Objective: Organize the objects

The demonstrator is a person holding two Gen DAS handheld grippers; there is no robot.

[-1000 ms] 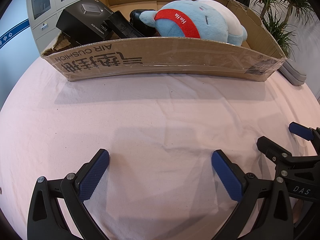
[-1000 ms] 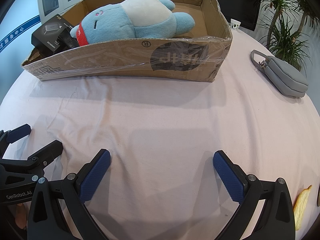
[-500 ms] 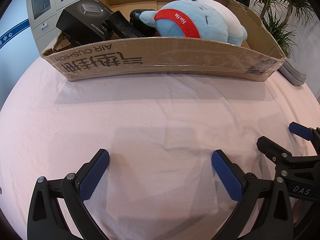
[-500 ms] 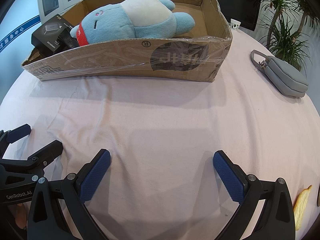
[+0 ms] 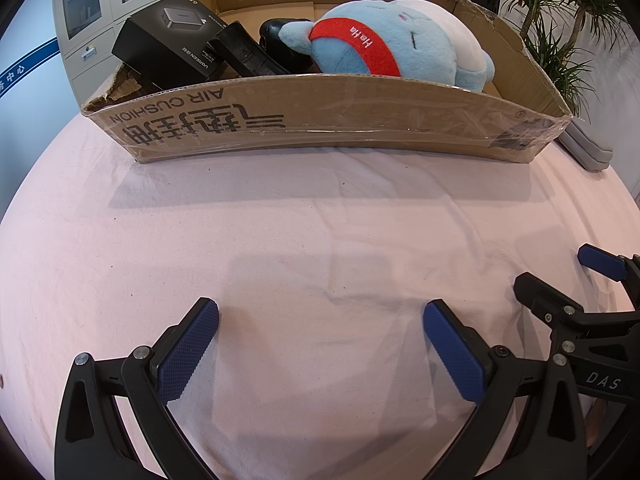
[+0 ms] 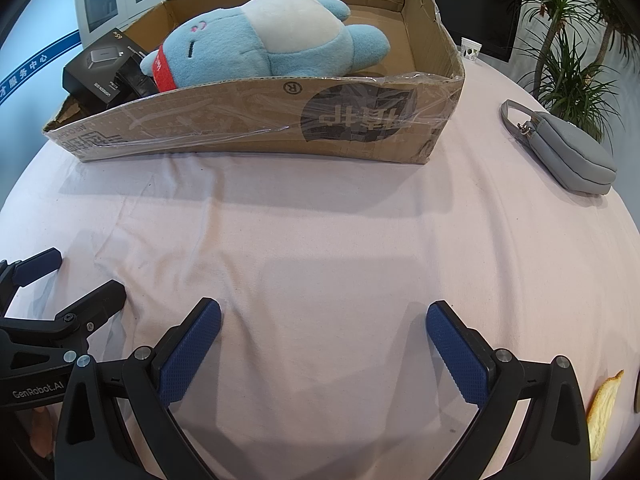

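Hiding behind plush toy (image 5: 396, 46), black object (image 5: 280, 36), pouch (image 5: 584, 152) cut off

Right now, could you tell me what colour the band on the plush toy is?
Red, with small white lettering; the band on the plush toy shows best in the left wrist view.

You have a pink cloth (image 6: 340, 232) over the worktop, creased in places; at the far right stand potted palms (image 6: 576, 40); a paper cup (image 6: 470, 47) sits beyond the far edge, before a dark screen (image 6: 496, 4); grey cabinets (image 5: 104, 8) line the far left wall.
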